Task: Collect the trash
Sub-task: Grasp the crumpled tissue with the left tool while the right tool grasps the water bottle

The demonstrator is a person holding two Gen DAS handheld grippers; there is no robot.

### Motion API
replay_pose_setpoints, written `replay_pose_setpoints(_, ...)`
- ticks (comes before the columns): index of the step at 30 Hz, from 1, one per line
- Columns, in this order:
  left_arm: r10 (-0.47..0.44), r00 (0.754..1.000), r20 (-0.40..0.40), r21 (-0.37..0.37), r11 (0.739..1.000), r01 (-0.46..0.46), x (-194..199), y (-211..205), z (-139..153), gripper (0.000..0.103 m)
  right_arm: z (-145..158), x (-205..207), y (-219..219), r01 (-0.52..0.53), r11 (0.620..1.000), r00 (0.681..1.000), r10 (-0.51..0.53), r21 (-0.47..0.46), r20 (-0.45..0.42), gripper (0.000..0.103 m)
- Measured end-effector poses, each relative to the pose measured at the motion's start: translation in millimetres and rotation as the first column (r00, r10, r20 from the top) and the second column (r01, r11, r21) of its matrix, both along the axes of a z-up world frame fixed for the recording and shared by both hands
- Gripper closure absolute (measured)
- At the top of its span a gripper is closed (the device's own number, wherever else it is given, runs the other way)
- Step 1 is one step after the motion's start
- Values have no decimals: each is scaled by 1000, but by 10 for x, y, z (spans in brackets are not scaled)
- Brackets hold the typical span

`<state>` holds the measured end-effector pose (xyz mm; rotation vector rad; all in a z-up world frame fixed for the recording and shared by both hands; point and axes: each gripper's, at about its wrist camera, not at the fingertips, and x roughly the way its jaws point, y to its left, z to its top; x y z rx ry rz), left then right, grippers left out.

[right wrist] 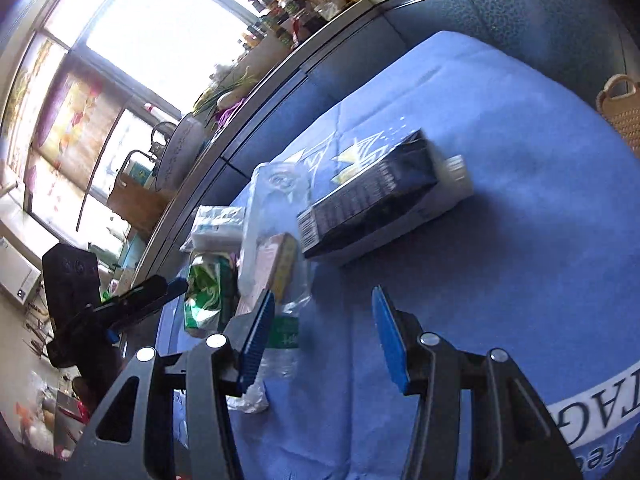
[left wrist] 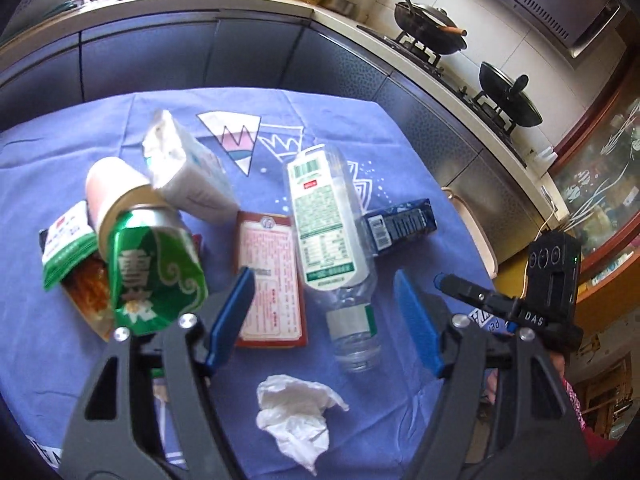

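A big blue cloth covers the table, and the trash is spread all over it. At 3 o'clock, just past the edge of the cloth, sits a woven basket, which looks like the place for the trash, though I can only guess that. The biggest piece is the clear plastic bottle, lying on its side in the middle with its open mouth pointing to 6 o'clock. At 3 o'clock from it, touching it, is a dark blue box. At 9 o'clock from the bottle lies a flat red and white box, with the bottle partly on top of it. Farther toward 9 o'clock is a pile: a crushed green can, a round tub with a pale lid, a white tissue pack and a green and white packet. At 6 o'clock lies a crumpled white tissue. The left gripper is wide apart and holds nothing; it hangs over the bottle's neck. The right gripper is also apart and empty, near the bottle's mouth end, with the blue box up at 12 o'clock from it. No trash is picked up yet, so this looks like the reaching step. Next, one gripper should come down around a piece, likely the bottle, and squeeze gently, because it is smooth, round and could roll away.
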<state>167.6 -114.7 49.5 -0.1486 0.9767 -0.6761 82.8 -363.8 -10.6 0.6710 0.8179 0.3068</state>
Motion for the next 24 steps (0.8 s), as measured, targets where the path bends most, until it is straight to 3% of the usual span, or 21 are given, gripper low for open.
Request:
replay_pose_setpoints(4,-38,999,2,-21,999,38,-185,224,-45,34,-14,22,443,-77,994,997,77,-82,-5,51)
replay_pose_setpoints(7,-105,993,46,29,994,104,-465,242,-109,33,-80,47,642,-120,991,993,119,-66,-16,51)
replay_pose_setpoints(10,-143,985,92,109,985,133,-714,244,-208,22,-98,71,769,-132,987,991,131,-91,-17,51)
replay_pose_setpoints(12,-151,983,100,137,981,137,-814,260,-304,20,-112,109,828,-141,985,990,139,-104,-24,51)
replay_pose_setpoints(17,-170,981,90,221,964,147,-907,182,-577,20,-198,213,932,-132,979,991,124,-159,-56,51)
replay_pose_setpoints(24,-196,977,88,210,962,174,-764,61,-811,20,-340,348,925,-115,977,991,101,-179,-86,51)
